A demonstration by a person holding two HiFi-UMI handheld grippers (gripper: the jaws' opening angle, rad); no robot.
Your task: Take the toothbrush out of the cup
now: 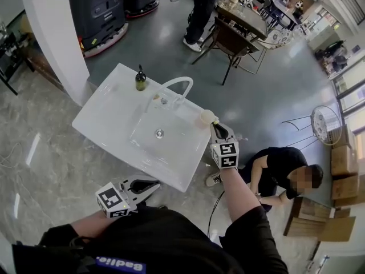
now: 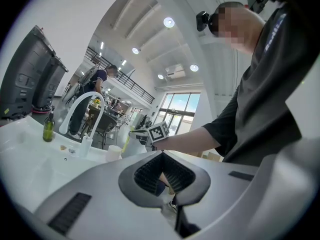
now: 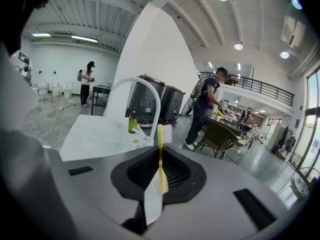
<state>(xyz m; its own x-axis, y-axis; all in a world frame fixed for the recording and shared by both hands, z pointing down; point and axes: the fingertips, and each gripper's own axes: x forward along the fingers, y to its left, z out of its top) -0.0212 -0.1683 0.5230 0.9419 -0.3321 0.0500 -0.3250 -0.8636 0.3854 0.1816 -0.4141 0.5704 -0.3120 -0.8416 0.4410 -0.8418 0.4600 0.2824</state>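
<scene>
A yellow toothbrush with white bristles stands upright between the jaws of my right gripper, which is shut on its handle. The handle's lower end turns white and runs down out of sight between the jaws. In the head view the right gripper hovers just in front of the pale cup on the sink's right rim. From the left gripper view the cup stands beside the faucet, left of the right gripper. My left gripper is shut and holds nothing; it sits off the sink's front edge.
The white sink has a curved white faucet and a green bottle on its back rim. A person crouches on the floor right of the sink. Chairs and a table stand further back, and a white pillar rises at the left.
</scene>
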